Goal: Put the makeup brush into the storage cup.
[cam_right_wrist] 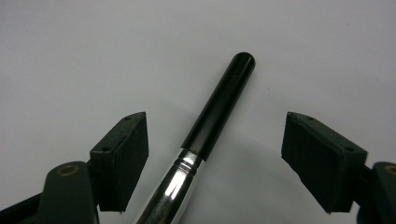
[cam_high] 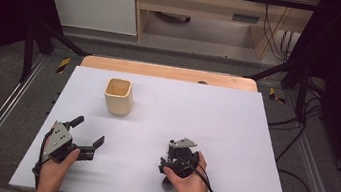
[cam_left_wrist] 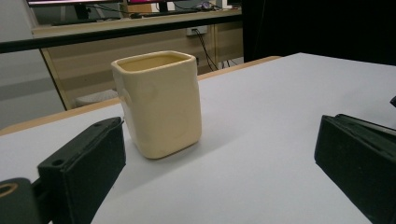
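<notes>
Black-handled brush [cam_right_wrist: 212, 121] lies between the spread-apart jaws of the right hand-held gripper [cam_right_wrist: 215, 154]

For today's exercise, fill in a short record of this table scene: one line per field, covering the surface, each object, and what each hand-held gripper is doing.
surface: white tabletop, wooden edge at the far side
cup: cream square-sided cup, upright, open top, standing alone on the far left part of the table
brush: black handle with silver ferrule, lying flat on the table
left hand-held gripper: jaws open, pointed toward the cup, not touching it
right hand-held gripper: jaws open on either side of the brush handle, not yet closed on it
</notes>
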### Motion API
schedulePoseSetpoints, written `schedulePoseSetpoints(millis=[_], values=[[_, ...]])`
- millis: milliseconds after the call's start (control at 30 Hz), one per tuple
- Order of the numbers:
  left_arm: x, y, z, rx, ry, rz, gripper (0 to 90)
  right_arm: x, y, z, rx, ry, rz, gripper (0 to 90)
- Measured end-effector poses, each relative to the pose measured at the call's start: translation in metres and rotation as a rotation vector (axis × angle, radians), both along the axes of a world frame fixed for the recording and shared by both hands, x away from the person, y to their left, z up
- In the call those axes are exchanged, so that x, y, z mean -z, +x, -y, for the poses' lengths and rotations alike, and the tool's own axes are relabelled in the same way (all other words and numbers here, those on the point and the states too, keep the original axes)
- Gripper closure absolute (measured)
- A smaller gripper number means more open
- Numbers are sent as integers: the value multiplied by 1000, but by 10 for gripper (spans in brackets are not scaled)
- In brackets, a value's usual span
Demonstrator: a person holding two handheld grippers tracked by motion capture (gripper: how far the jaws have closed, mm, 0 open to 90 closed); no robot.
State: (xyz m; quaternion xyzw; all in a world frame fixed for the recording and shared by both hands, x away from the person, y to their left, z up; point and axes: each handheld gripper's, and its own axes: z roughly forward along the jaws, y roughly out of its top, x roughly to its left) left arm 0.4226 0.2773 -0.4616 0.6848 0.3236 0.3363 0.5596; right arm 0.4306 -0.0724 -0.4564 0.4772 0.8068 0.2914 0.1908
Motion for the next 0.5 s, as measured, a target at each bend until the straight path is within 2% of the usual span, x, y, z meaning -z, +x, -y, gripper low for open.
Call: schedulePoseSetpoints(millis=[500], values=[[0, 0, 1, 5, 9, -3, 16, 6, -2, -5, 18, 8, -10, 274]])
